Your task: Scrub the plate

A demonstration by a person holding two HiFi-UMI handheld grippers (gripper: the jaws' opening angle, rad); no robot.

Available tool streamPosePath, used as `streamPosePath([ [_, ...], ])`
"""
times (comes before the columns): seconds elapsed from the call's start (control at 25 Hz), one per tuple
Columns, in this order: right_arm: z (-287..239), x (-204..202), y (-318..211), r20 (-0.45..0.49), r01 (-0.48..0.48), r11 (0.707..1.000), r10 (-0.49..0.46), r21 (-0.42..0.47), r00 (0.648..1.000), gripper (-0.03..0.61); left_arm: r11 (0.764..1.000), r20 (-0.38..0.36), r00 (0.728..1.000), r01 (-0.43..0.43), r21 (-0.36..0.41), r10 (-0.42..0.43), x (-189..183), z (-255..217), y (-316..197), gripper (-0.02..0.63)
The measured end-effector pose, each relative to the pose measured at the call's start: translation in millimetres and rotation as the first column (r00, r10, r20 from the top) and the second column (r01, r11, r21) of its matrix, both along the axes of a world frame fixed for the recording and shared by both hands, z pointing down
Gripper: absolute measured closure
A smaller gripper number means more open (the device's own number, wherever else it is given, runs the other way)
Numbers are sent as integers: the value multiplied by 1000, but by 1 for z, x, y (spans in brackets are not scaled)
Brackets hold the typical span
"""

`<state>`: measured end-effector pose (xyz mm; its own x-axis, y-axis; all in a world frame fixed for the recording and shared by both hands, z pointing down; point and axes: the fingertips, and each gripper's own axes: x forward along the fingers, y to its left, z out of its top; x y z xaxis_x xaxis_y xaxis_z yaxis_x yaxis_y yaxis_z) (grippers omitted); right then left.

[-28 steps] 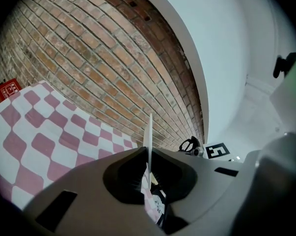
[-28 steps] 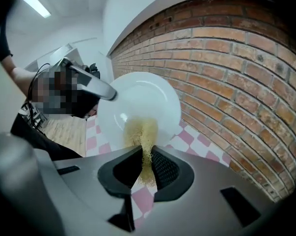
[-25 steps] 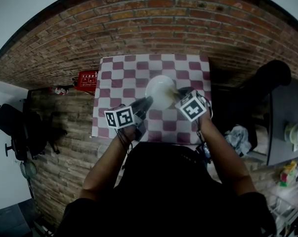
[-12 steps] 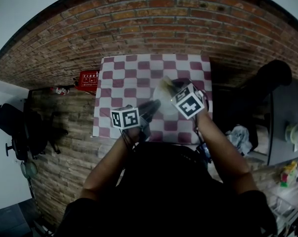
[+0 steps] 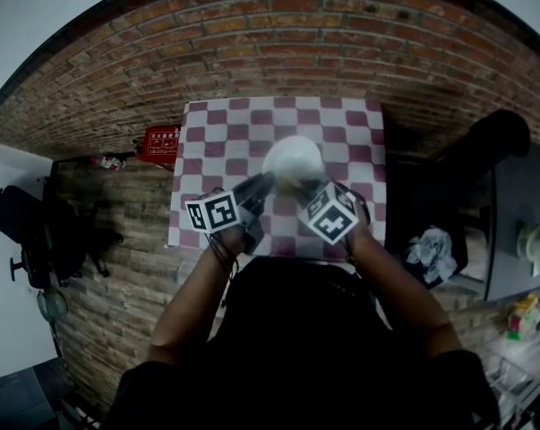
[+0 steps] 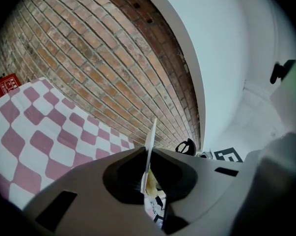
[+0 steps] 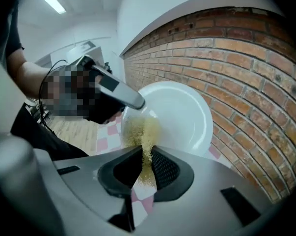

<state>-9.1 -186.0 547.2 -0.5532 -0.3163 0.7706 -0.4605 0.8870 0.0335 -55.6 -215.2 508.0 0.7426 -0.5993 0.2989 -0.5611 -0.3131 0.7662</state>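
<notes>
The left gripper (image 5: 262,184) has its fingers closed narrow on the rim of the white plate (image 5: 294,158), held tilted over the checked tablecloth (image 5: 223,141). The right gripper (image 5: 298,190) pinches a yellow scrubber (image 7: 140,131) against the plate's face.

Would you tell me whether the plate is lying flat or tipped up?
Tipped up: the left tongs clamp the plate by its rim, its face toward the scrubber.

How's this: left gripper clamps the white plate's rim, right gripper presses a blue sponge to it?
The right gripper view shows the right gripper holding a yellow scouring pad, not a blue sponge. The left gripper does clamp the rim of the white plate.
</notes>
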Motion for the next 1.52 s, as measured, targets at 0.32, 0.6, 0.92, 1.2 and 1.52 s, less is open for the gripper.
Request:
streamPosePath([
  [0.32, 13, 58, -38, -81, -124, 992, 124, 11, 989, 528, 999, 13, 999, -31, 8, 31, 4, 1, 8, 584],
  [0.6, -19, 64, -77, -71, -169, 980, 177, 105, 982, 528, 996, 3, 996, -86, -3, 86, 23, 2, 18, 583],
  [0.92, -52, 13, -61, 21, -94, 988, 92, 121, 996, 528, 996, 16, 996, -93, 9, 93, 29, 1, 20, 583],
  [1.2, -33, -14, -9, 10, 15, 999, -15, 52, 1000, 528, 999, 61, 998, -15, 29, 13, 9, 1, 11, 598],
  [1.52, 10, 20, 1, -30, -41, 998, 40, -38, 999, 528, 1000, 91, 996, 4, 27, -6, -3, 6, 12, 597],
])
